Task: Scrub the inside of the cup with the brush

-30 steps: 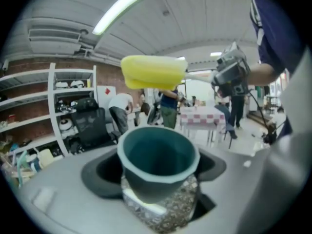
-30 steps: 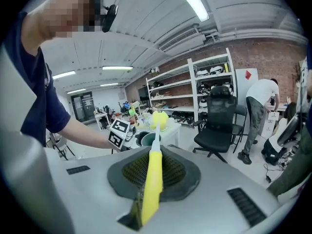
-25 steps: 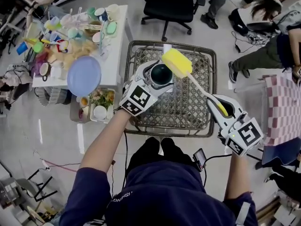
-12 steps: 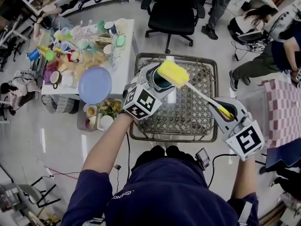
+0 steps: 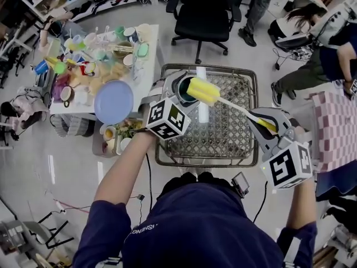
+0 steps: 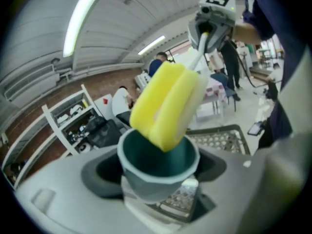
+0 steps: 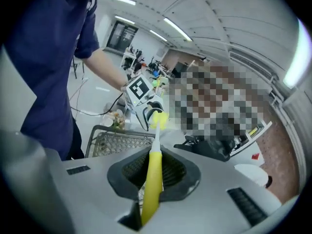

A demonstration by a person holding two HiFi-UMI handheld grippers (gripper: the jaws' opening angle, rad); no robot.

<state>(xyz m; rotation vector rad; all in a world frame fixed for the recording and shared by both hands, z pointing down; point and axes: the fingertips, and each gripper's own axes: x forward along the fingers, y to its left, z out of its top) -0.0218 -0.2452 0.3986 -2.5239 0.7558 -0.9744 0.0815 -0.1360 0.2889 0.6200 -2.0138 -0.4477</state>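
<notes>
Above the wire basket (image 5: 234, 144): we held cup and brush in mid-air, neither resting on the mesh below the tools.
Left gripper (image 6: 158, 182): its jaws were clamped on the teal cup (image 6: 157, 162), mouth tilted toward the brush.
Right gripper (image 7: 148, 199): its jaws were closed on the yellow handle of the brush (image 7: 152, 174), the shaft running straight out ahead of it.
Sponge head (image 6: 165, 104): it sat at the cup's rim, its lower corner just dipping inside and most of it outside.
Step in hand: by our reading, entering the cup; the scrubbing itself was not yet under way.
How to do it well: we judged the head should line up with the cup's axis, go down to the base, then twist against the wall while the left gripper holds firm.
Risk: the sponge looked nearly as wide as the opening, so a skewed push could lever the cup out of the jaws.
Surface: open metal mesh, standing on a pale glossy floor.
Room: out to the left gripper's left, a white table (image 5: 146, 66) crowded with crockery and a blue plate (image 5: 114, 101); beyond both tools, a black office chair (image 5: 203, 4); people sat out past the right gripper.
</notes>
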